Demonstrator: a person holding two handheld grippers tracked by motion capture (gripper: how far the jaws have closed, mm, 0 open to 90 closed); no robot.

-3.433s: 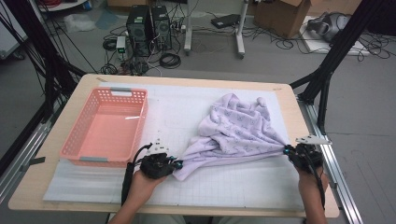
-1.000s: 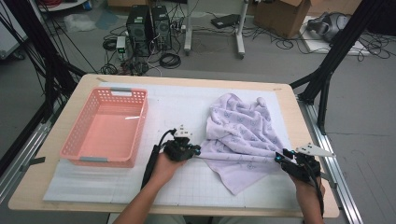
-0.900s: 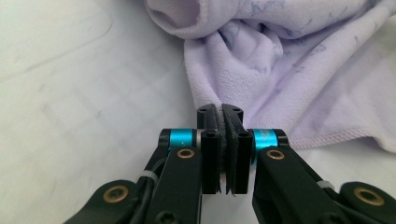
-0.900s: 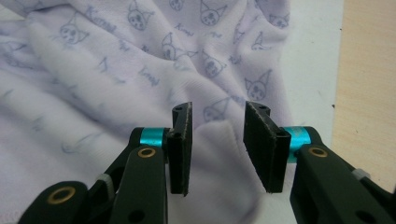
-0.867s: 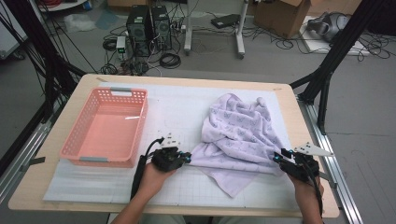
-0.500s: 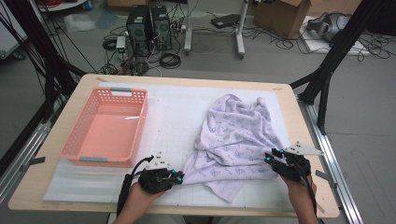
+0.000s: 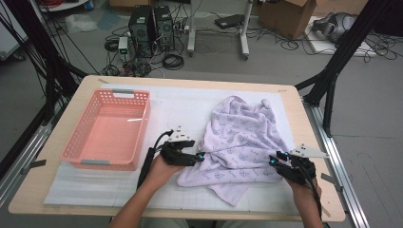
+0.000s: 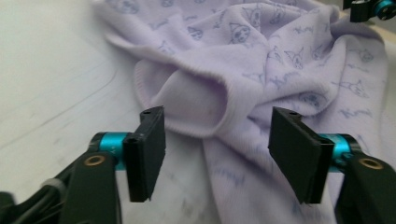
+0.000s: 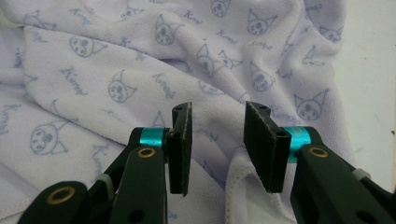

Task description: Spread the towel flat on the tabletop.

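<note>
Basket: the pink basket (image 7: 107, 130) stands on the left part of the table (image 7: 57, 199), well apart from the towel.
Towel: the lilac towel (image 7: 240, 142) with a cat print lies crumpled on the white mat (image 7: 180, 107), right of centre.
In the way: a rolled fold of the towel (image 8: 201, 100) lies just in front of the left jaws.
Left gripper: the left gripper (image 7: 199, 157) has just been opening; its 2 jaws stand wide apart, with no cloth pressed between them.
Right gripper: the right gripper (image 7: 273, 160) is partly open over the towel edge; the pads (image 9: 261, 144) do not press it.
Hands: both forearms come from the near edge, with the grippers pointing inward at the towel.
</note>
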